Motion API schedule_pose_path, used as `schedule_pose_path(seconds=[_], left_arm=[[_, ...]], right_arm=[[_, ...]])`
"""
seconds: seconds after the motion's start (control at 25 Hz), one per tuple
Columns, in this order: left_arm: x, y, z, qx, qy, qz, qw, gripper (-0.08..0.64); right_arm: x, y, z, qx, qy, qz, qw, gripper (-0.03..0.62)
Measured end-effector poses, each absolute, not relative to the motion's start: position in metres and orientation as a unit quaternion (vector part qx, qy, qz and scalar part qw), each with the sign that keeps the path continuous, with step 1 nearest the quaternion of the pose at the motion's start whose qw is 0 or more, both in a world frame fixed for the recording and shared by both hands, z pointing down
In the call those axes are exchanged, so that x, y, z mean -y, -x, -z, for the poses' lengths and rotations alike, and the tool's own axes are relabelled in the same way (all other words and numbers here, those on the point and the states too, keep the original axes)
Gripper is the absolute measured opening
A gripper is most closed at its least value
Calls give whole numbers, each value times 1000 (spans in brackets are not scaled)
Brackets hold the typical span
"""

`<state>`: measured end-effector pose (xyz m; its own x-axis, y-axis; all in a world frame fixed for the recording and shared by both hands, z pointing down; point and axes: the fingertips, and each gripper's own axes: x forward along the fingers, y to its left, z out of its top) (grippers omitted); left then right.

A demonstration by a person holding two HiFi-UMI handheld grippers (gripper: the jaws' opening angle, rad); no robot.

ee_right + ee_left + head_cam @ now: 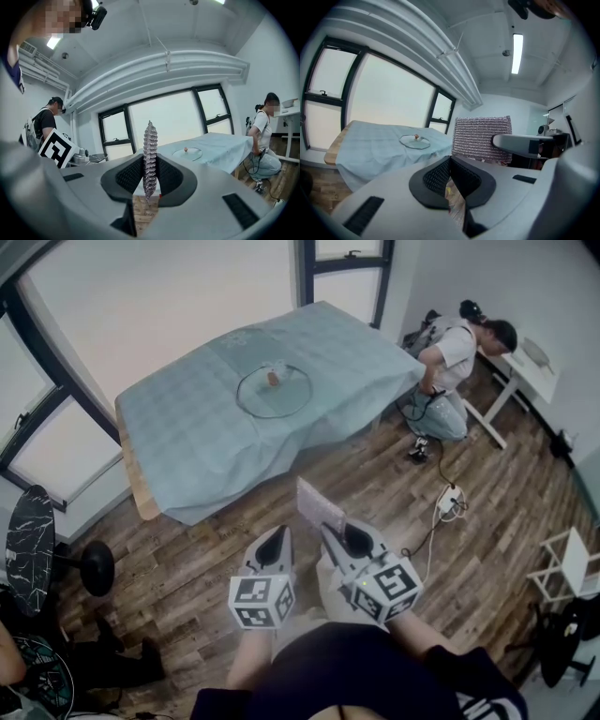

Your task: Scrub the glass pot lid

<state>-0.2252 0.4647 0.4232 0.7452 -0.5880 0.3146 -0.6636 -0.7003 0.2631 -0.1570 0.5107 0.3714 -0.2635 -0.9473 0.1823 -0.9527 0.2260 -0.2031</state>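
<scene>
The glass pot lid (273, 390), with a small knob, lies flat on the table under a pale blue cloth (187, 437), well ahead of both grippers. It also shows in the left gripper view as the lid (415, 141) and in the right gripper view as the lid (186, 153). My right gripper (330, 529) is shut on a silvery scrub pad (314, 505), which stands edge-on between its jaws as the pad (150, 154). My left gripper (274, 540) hangs beside it, its jaws shut (450, 161) with nothing held. The scrub pad (482, 138) shows flat to the left gripper's right.
A person (452, 367) crouches at the table's right end, with cables and a power strip (450, 501) on the wooden floor nearby. A white desk (525, 371) stands at the right wall. A black round stand (33, 535) is at the left and a white rack (567, 563) at the right.
</scene>
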Motion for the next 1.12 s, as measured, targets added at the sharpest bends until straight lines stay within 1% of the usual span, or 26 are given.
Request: schedule_pose_path(seconds=[0.24, 0.44, 0.68, 0.88, 1.12], left_arm=[[-427, 220, -431, 359, -907, -104, 192, 3], [-385, 195, -431, 364, -905, -105, 196, 3], [-332, 162, -423, 381, -898, -101, 197, 3], [-288, 136, -417, 398, -891, -93, 200, 3], [-241, 109, -415, 422, -879, -87, 202, 3]], right_arm=[[-470, 149, -376, 796, -590, -136, -1, 80], [-427, 123, -376, 799, -585, -139, 6, 80], [-373, 88, -363, 810, -571, -132, -9, 80], [-330, 61, -359, 819, -554, -149, 6, 80], [-282, 32, -360, 835, -533, -138, 19, 80]])
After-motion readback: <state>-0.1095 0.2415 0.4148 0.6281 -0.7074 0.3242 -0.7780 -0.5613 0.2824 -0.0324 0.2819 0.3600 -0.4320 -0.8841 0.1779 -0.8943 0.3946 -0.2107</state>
